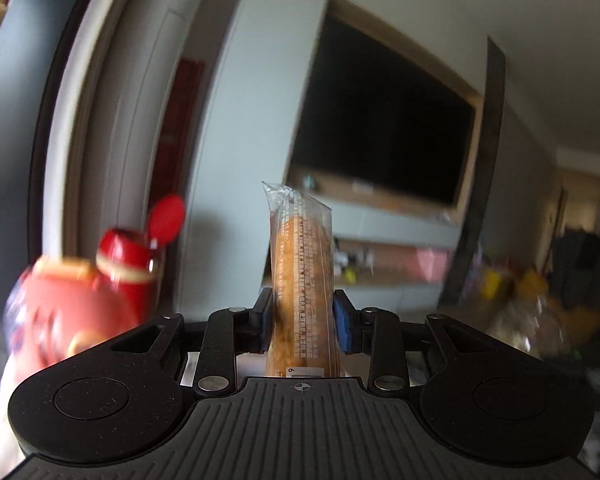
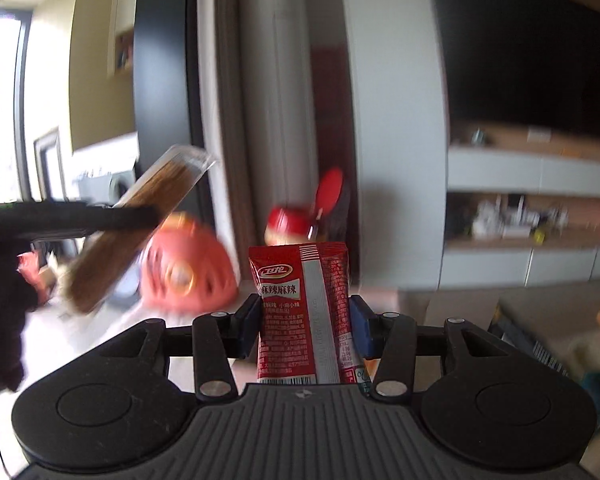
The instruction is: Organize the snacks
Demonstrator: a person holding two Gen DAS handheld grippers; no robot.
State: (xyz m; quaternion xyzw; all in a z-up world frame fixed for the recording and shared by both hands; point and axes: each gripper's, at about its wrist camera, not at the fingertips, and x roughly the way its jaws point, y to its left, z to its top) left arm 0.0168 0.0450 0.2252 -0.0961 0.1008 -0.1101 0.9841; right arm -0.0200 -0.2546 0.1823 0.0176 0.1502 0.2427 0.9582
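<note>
My left gripper is shut on a long clear-wrapped brown pastry stick, which stands upright between the blue pads, raised in the air. The same stick and the left gripper's black finger show at the left of the right wrist view, tilted. My right gripper is shut on a red spicy snack packet with white Chinese lettering, held upright. Both views are blurred by motion.
A red round bag or container and a red-capped jar with its lid flipped up sit at lower left; they also show in the right wrist view. A dark TV hangs on the wall above shelves. Yellow packets lie at right.
</note>
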